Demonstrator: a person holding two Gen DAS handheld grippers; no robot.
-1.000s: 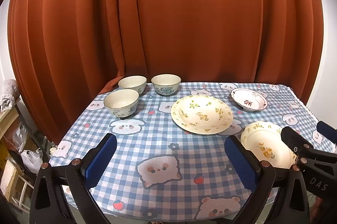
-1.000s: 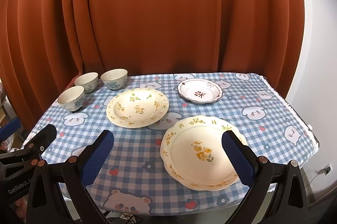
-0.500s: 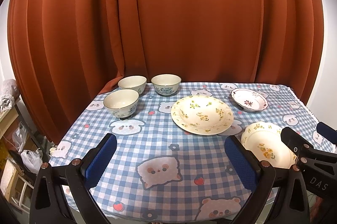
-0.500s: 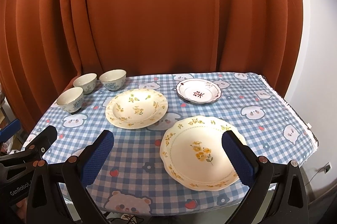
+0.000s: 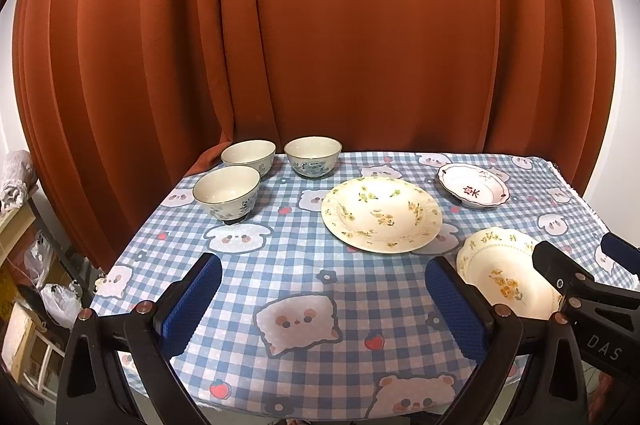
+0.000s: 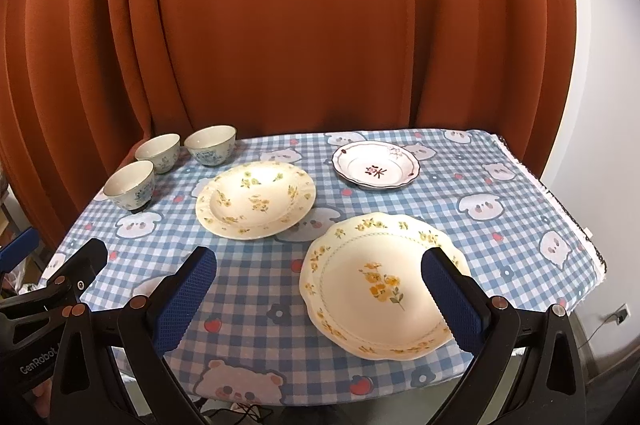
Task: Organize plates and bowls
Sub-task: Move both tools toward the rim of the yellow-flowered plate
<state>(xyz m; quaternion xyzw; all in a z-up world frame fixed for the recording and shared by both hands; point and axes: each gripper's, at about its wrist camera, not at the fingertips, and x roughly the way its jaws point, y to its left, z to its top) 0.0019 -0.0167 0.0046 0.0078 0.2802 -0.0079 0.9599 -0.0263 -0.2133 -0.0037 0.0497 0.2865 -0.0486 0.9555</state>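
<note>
Three cream bowls with blue patterns stand at the table's back left: the near bowl [image 5: 227,193], the far left bowl [image 5: 249,155] and the far right bowl [image 5: 313,156]. A large round yellow-flowered plate [image 5: 381,213] lies mid-table. A scalloped yellow-flowered plate [image 6: 384,285] lies at the front right. A small red-motif plate [image 6: 376,165] lies at the back right. My left gripper [image 5: 320,301] is open and empty above the front edge. My right gripper [image 6: 320,299] is open and empty, its right finger over the scalloped plate.
A blue-and-white checked tablecloth [image 5: 240,265] with cartoon animals covers the table. An orange-red curtain [image 5: 320,45] hangs close behind it. Shelves with bags [image 5: 40,265] stand to the left. A white wall [image 6: 600,105] is on the right.
Both grippers have drifted slightly; the table and dishes sit a little lower and nearer in view. Nothing on the table has moved.
</note>
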